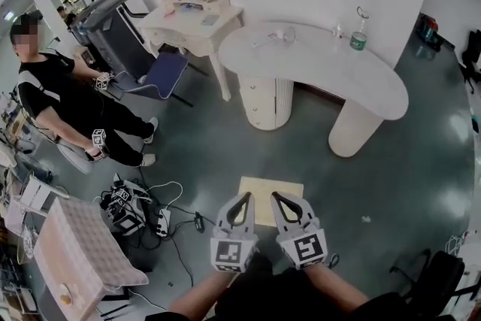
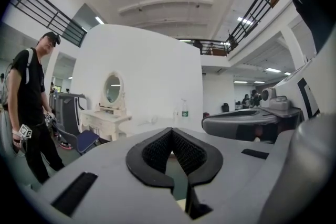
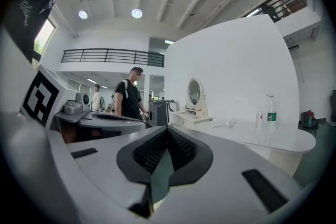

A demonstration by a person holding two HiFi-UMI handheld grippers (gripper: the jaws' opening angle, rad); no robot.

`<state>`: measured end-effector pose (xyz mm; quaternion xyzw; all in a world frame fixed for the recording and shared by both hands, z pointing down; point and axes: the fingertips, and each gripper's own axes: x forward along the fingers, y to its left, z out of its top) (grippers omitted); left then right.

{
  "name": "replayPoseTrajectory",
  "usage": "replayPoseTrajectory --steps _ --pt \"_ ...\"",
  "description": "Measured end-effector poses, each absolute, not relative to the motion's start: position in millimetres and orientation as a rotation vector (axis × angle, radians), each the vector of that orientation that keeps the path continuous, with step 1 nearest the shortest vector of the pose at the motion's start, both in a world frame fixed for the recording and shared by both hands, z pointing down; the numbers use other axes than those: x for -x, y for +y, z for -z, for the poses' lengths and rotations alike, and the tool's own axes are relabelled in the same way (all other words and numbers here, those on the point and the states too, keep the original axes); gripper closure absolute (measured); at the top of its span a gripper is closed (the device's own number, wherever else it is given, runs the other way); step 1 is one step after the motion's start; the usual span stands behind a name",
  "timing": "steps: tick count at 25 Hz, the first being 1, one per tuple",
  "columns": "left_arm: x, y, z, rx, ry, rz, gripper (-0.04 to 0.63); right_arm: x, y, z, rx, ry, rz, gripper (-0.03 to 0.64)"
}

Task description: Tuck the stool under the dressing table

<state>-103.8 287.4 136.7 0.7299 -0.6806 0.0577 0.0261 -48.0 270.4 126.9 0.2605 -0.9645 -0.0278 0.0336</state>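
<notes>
Pale yellow square stool (image 1: 270,192) sat on the glossy dark teal floor (image 1: 218,150). The grey left gripper (image 1: 245,196) and grey right gripper (image 1: 276,195) wore black-and-white square markers and black ribbed pads (image 2: 155,152). Cream carved dressing table (image 1: 192,20), navy-seated chair (image 1: 167,71), green-labelled clear bottle (image 1: 359,38).

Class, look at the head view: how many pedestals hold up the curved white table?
2. A ribbed pedestal stands under the left part of the curved white table, and a smooth pedestal under its right end. The tabletop may hide another behind.
</notes>
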Motion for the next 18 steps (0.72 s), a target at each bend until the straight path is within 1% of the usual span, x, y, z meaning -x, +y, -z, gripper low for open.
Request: replayPoseTrajectory --steps 6,18 --pt "156 263 -154 -2.292 -2.0 -0.183 0.591 78 243 -147 -0.927 -2.853 0.059 0.611" --pt "172 232 -205 -2.347 -1.752 -0.293 0.591 107 231 -198 -0.993 -2.702 -0.14 0.611"
